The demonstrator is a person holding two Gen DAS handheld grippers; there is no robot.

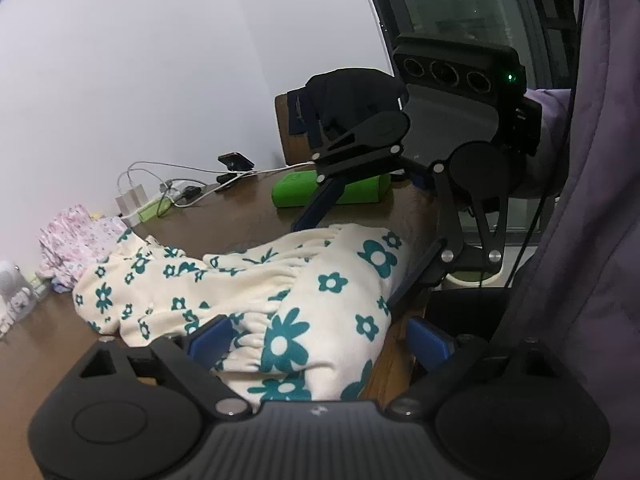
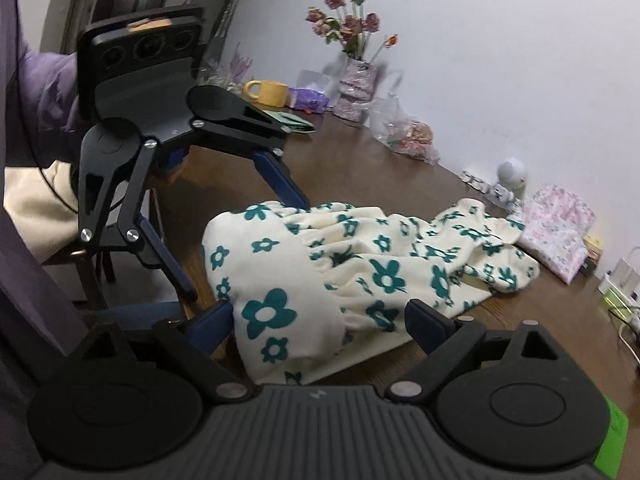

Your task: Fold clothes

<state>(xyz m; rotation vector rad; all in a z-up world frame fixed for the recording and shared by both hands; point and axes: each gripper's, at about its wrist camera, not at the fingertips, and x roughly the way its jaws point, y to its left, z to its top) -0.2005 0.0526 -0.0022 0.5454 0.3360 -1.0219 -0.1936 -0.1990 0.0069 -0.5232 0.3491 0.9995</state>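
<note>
In the vase (image 2: 357,86), dried flowers (image 2: 347,8).

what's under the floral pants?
The brown table shows around the cream floral pants, whose waistband end overhangs the near edge. Anything flat beneath the fabric is covered, so I can't tell.

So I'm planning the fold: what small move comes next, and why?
Probably close both grippers on the waistband. The left gripper and right gripper both stand open, straddling the gathered end of the flowered trousers, which lie unfolded on the table.
</note>
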